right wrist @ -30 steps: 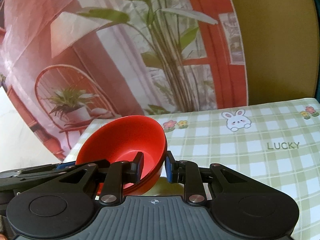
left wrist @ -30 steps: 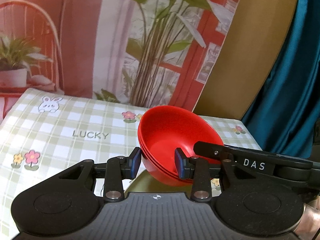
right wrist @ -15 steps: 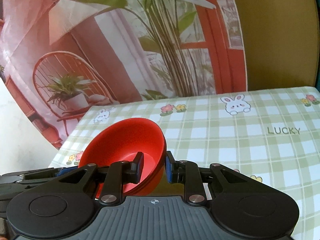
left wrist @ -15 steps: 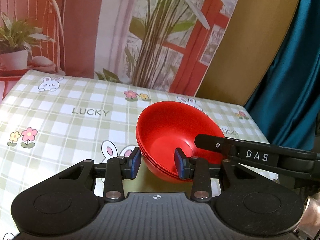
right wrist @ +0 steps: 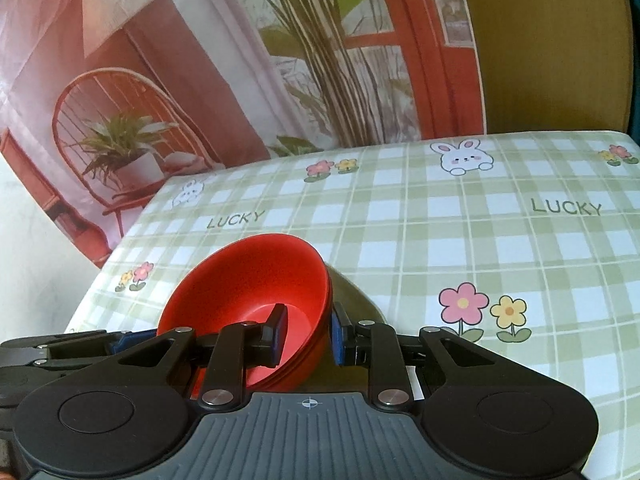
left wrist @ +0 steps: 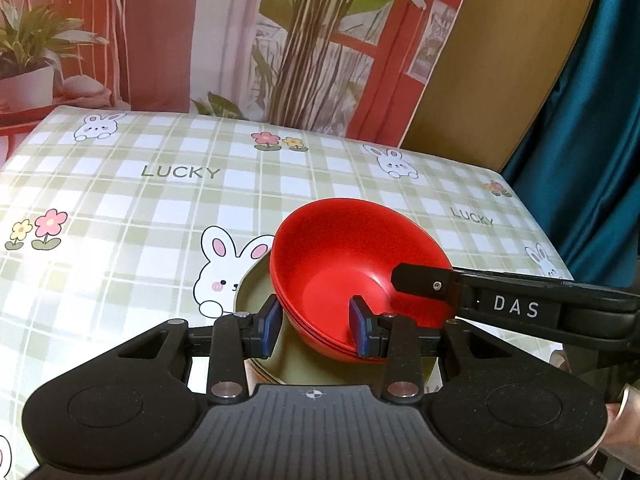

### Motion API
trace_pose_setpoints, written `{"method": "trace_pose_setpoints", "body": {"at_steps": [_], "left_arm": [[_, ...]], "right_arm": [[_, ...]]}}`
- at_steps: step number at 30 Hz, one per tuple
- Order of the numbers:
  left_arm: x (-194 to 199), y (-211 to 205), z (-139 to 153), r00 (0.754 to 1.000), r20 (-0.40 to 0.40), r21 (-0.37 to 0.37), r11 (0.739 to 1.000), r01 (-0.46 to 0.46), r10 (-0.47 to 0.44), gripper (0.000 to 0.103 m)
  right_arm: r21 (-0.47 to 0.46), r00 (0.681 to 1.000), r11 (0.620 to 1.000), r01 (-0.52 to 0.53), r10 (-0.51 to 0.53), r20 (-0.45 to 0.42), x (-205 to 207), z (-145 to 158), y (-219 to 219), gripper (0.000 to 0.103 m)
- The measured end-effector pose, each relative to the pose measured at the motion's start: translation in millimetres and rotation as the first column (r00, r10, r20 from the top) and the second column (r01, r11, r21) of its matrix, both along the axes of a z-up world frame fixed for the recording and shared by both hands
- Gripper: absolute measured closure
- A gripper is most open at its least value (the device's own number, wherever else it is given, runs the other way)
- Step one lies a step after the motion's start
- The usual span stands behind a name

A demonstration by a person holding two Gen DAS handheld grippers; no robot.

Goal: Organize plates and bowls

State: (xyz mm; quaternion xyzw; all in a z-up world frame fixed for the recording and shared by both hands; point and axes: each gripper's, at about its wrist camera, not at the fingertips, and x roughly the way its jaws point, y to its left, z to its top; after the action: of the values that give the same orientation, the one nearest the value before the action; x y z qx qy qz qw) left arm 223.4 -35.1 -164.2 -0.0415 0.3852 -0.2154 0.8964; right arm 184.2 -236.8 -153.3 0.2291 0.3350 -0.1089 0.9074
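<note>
A stack of red bowls (left wrist: 360, 264) hangs tilted just over an olive-green plate (left wrist: 256, 292) on the checked tablecloth. My left gripper (left wrist: 314, 330) is shut on the stack's near-left wall, one blue pad outside and one inside. In the left wrist view, the right gripper's finger (left wrist: 432, 284) reaches over the opposite rim. In the right wrist view, the right gripper (right wrist: 306, 332) is shut on the red bowls (right wrist: 256, 280) at their right wall, with the green plate (right wrist: 356, 296) showing behind. I cannot tell whether the bowls touch the plate.
The table (left wrist: 168, 200) wears a green-and-white cloth with rabbits, flowers and "LUCKY" print. A printed backdrop (left wrist: 240, 40) hangs behind it, and a teal curtain (left wrist: 592, 140) stands at the right. A person's hand (left wrist: 624, 420) shows at the left wrist view's right edge.
Both grippers have sunk toward the table with the red bowls held between them. The green plate has come into clearer view beneath the stack.
</note>
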Motion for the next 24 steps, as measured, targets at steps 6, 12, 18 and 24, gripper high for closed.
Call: {"method": "trace_pose_setpoints", "body": {"at_steps": [6,12,18,24], "left_arm": [[-2,-1,-2,1.0,-0.002,0.012,1.0,-0.002,0.002,0.065],[-4,-1,-4,1.0,-0.004,0.025,1.0,-0.006,0.006,0.065],[-4,-1,-6,1.0,-0.006,0.028,1.0,-0.009,0.009,0.065],[-7,-2,-7,1.0,-0.004,0.033,0.999,-0.01,0.01,0.065]], "right_arm": [[0.003,1.0,1.0,-0.006,0.006,-0.01,-2,-5,1,0.081],[0.007,1.0,1.0,-0.014,0.014,-0.021,-2,-9,4,0.081],[0.01,0.999,1.0,-0.018,0.018,-0.032,-3,-13,4,0.081],[0.012,0.999,1.0,-0.019,0.019,-0.032,-6,-14,5,0.081]]}}
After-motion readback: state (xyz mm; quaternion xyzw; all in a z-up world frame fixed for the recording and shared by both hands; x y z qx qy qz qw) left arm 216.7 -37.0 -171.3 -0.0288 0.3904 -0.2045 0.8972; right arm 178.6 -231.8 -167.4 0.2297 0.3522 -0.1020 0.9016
